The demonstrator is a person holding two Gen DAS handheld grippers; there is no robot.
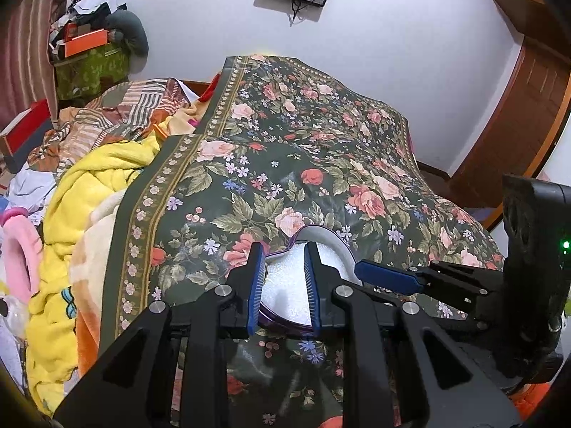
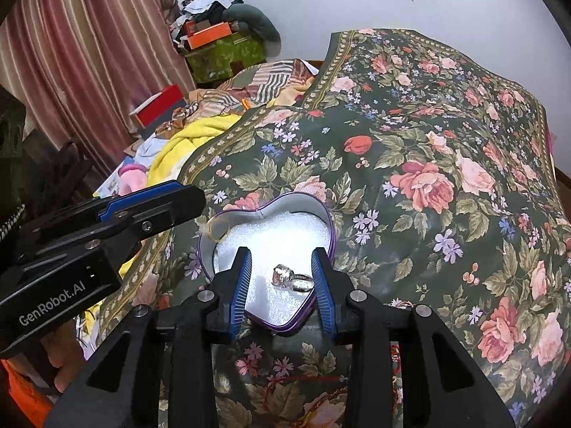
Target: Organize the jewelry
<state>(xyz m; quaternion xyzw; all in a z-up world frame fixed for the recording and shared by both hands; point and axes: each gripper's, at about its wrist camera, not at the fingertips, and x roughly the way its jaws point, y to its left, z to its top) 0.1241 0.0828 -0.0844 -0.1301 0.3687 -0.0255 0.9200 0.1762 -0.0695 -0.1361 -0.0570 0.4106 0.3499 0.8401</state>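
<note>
A purple heart-shaped tin (image 2: 330,230) with white foam lining sits on the floral cloth. A silver ring with a pale stone (image 2: 291,278) lies on the foam inside it, and a thin gold hoop (image 2: 218,230) leans at the tin's far left rim. My right gripper (image 2: 282,260) is open, its blue pads either side of the ring, just above the tin. My left gripper (image 1: 283,255) is open over the same tin (image 1: 330,237), at its left part; the ring is hidden in that view. The right gripper's finger (image 1: 387,278) shows at the right there.
The floral cloth (image 2: 428,142) covers a raised surface. Yellow and striped blankets (image 1: 82,185) are piled to the left. A green box with orange boxes on it (image 2: 221,50) stands by the curtain. A wooden door (image 1: 517,117) is at the right.
</note>
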